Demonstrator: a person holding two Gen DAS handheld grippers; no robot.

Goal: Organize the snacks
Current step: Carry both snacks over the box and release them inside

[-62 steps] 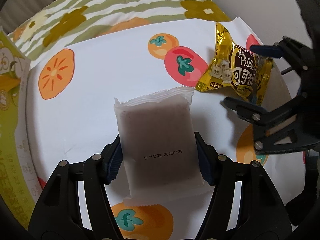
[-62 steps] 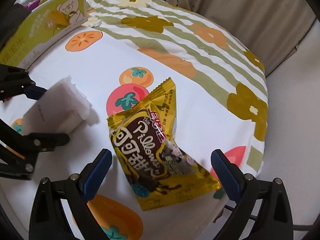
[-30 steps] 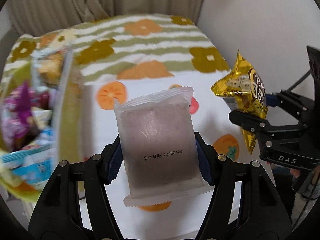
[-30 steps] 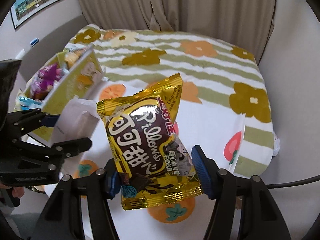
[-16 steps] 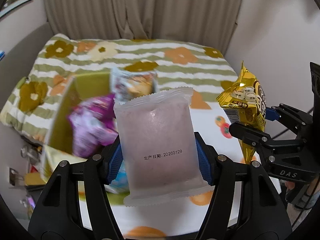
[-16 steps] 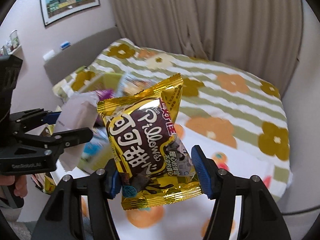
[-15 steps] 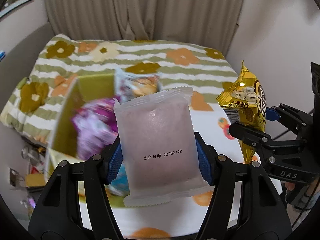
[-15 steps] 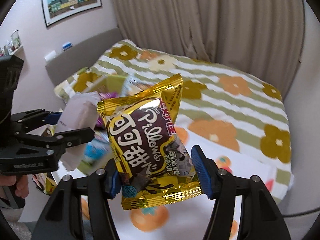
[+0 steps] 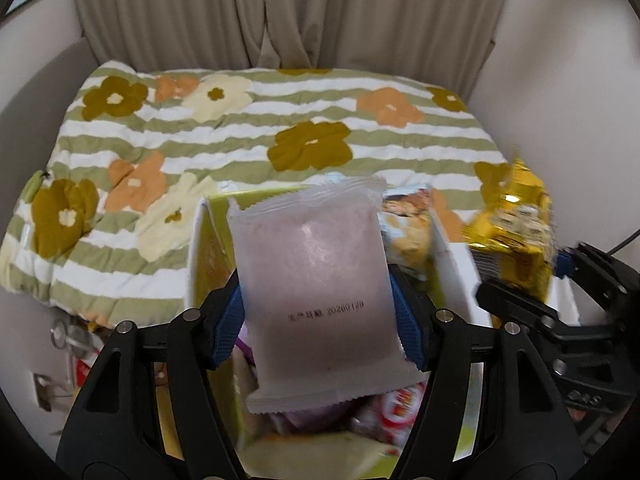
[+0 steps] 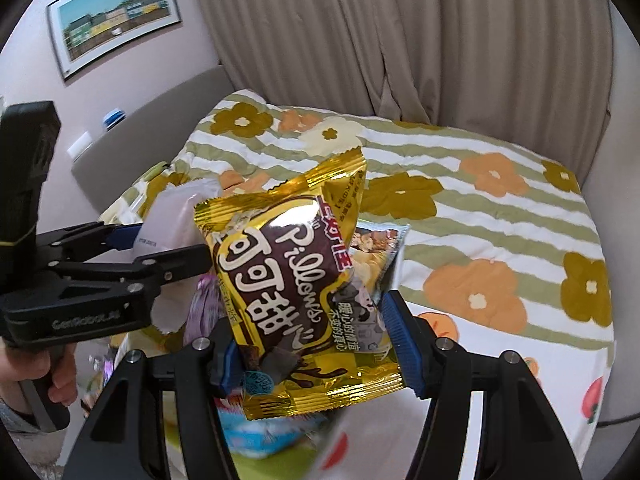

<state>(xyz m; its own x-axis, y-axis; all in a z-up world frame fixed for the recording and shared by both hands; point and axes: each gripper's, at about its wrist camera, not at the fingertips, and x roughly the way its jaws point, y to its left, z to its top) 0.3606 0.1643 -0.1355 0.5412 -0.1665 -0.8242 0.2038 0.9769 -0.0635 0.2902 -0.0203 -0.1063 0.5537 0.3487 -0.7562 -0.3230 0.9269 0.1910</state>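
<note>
My left gripper is shut on a frosted white snack pack with a printed date and holds it in the air above a green cardboard box that holds several snack packets. My right gripper is shut on a gold Pillows snack bag and holds it up beside the box. The gold bag and the right gripper show at the right of the left wrist view. The white pack and the left gripper show at the left of the right wrist view.
A bed with a green-striped flowered quilt lies behind the box, with beige curtains behind it. A white cloth with orange fruit prints lies to the right. A framed picture hangs on the left wall.
Both grippers closed on their snacks, lifted them off the fruit-print cloth and carried them left, over the green box. The box now lies right under the white pack.
</note>
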